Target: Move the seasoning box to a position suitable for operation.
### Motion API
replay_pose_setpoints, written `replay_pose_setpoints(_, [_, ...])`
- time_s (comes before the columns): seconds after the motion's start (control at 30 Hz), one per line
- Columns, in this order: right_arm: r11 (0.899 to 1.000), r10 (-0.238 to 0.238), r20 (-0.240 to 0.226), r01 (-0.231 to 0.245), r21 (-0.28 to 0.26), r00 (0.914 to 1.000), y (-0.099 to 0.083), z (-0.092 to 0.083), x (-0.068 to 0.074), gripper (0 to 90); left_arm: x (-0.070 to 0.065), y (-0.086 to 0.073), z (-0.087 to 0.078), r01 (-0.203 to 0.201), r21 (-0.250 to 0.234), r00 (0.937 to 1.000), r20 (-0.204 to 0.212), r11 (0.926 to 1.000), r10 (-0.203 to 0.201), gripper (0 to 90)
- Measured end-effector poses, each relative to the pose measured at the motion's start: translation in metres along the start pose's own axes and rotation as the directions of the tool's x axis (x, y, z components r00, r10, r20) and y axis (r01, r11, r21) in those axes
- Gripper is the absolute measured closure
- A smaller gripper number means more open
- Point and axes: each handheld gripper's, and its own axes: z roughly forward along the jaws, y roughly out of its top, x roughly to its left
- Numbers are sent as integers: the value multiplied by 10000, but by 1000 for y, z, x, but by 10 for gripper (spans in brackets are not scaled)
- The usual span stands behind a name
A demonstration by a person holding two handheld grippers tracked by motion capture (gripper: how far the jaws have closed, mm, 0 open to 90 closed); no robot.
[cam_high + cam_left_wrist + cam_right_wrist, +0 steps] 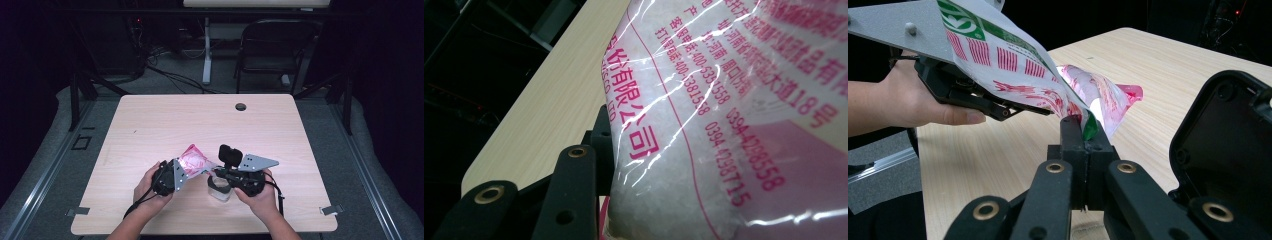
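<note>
A pink-and-white printed plastic bag of white granules hangs tilted above the wooden table. My left gripper is shut on the bag's body. In the left gripper view the bag bulges against one black finger and hides the other. My right gripper is shut on a green-edged corner of the bag. In the high view that gripper sits just right of the bag. A small clear jar stands on the table below the two grippers.
The table's front edge is near the person's hands. A cable hole is at the back of the table. A black chair and a desk leg stand behind it. A black housing fills the right of the right gripper view.
</note>
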Motion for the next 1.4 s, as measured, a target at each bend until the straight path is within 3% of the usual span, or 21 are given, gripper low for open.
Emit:
replay_pose_setpoints(0.63, [10000, 23, 128, -23, -40, 9999, -7, -2, 0, 900, -2, 4, 0, -541, 103, 9983, -202, 9985, 543, 645])
replay_pose_setpoints(1.4, [9999, 116, 157, -115, -69, 9998, -11, -2, 1, 900, -4, 7, -3, -1277, 57, 9881, -857, 9918, 1277, 646])
